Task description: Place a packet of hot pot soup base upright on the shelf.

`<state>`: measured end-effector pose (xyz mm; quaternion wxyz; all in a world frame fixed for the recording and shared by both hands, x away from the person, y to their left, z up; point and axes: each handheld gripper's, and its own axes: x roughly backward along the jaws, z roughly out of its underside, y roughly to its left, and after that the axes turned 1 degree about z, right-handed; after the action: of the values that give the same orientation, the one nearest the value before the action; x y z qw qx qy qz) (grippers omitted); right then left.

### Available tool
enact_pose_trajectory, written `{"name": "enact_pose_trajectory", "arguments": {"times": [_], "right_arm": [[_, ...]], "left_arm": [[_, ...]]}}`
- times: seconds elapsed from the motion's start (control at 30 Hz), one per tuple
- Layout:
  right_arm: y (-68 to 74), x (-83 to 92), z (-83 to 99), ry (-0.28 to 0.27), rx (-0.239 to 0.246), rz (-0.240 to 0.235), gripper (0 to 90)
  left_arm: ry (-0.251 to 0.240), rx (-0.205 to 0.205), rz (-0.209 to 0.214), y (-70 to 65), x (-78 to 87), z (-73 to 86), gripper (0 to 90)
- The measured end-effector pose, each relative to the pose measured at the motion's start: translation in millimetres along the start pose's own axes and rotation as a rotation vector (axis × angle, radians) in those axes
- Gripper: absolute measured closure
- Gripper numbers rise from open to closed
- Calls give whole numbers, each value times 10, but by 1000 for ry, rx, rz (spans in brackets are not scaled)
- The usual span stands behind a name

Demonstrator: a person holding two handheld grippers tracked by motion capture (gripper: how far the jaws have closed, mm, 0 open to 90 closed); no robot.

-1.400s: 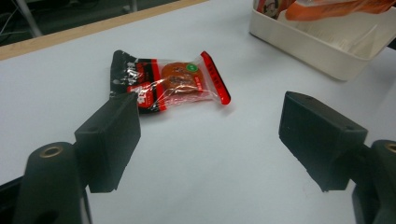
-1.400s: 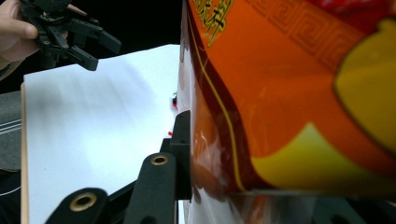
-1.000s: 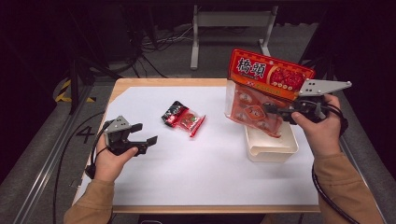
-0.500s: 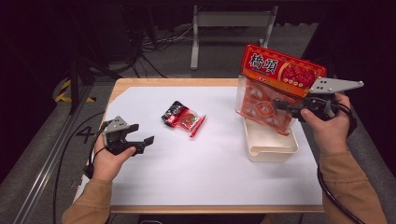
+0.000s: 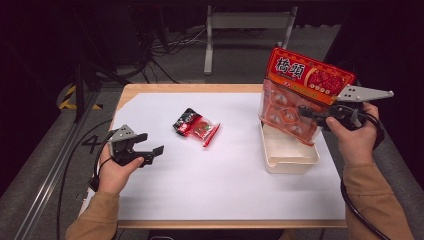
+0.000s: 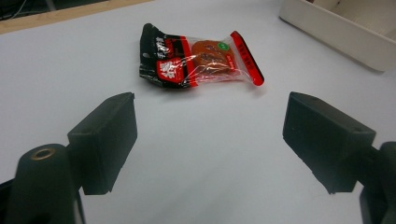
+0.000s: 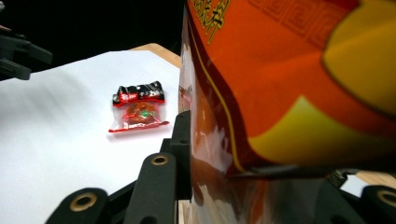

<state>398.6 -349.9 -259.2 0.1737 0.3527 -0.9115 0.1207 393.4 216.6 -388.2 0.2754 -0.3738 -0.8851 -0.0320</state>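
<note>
A: Two tongs are in my hands. My right tongs [image 5: 306, 113] are clamped on the big orange bag [image 5: 300, 97], held upright above the white tray [image 5: 290, 155]. In the right gripper view, one black jaw presses flat against the bag's clear lower part.

B: And your left?

A: My left tongs [image 5: 150, 152] stand wide apart with nothing between them, low over the white sheet [image 5: 225, 175] near the left edge of the desk [image 5: 150, 90]. In the left gripper view, they point at the small snack packet [image 6: 198, 58], which lies flat on the sheet, well apart from the jaws.

B: Where is that packet relative to the tray?

A: From above, the packet [image 5: 196, 126] lies between my left tongs and the tray, nearer the far side of the sheet. The tray sits at the right edge of the sheet, with the bag's bottom just over its far end.
</note>
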Motion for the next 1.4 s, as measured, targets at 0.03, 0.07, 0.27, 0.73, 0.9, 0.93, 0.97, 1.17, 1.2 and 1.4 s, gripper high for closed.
{"name": "enact_pose_trajectory", "arguments": {"times": [0.03, 0.07, 0.27, 0.73, 0.9, 0.93, 0.97, 1.17, 1.2, 1.4], "right_arm": [[-6, 2, 8, -1, -2, 4, 705], [-14, 8, 18, -1, 0, 9, 705], [-22, 17, 88, 14, 12, 38, 705], [-19, -15, 181, 2, 4, 69, 705], [-2, -87, 251, 14, -6, 77, 705], [1, -103, 266, 16, -7, 77, 704], [3, -118, 285, 16, -13, 71, 705], [16, -137, 361, 26, -18, 71, 704], [16, -137, 361, 26, -18, 71, 704], [21, -185, 528, 27, -45, 72, 704]], "left_arm": [[1, -1, 0, 3, 0, 2, 188], [0, 3, 1, 2, 0, 3, 187], [-4, 8, 1, 11, 25, 2, 186], [-18, 26, 5, 40, 50, 15, 186], [-17, 31, 4, 45, 56, 24, 186], [-18, 32, 8, 45, 59, 26, 186], [-18, 36, 9, 42, 62, 27, 186], [-24, 34, 10, 47, 74, 31, 185], [-24, 34, 10, 47, 74, 31, 185], [-23, 46, 15, 42, 83, 45, 184]]}}
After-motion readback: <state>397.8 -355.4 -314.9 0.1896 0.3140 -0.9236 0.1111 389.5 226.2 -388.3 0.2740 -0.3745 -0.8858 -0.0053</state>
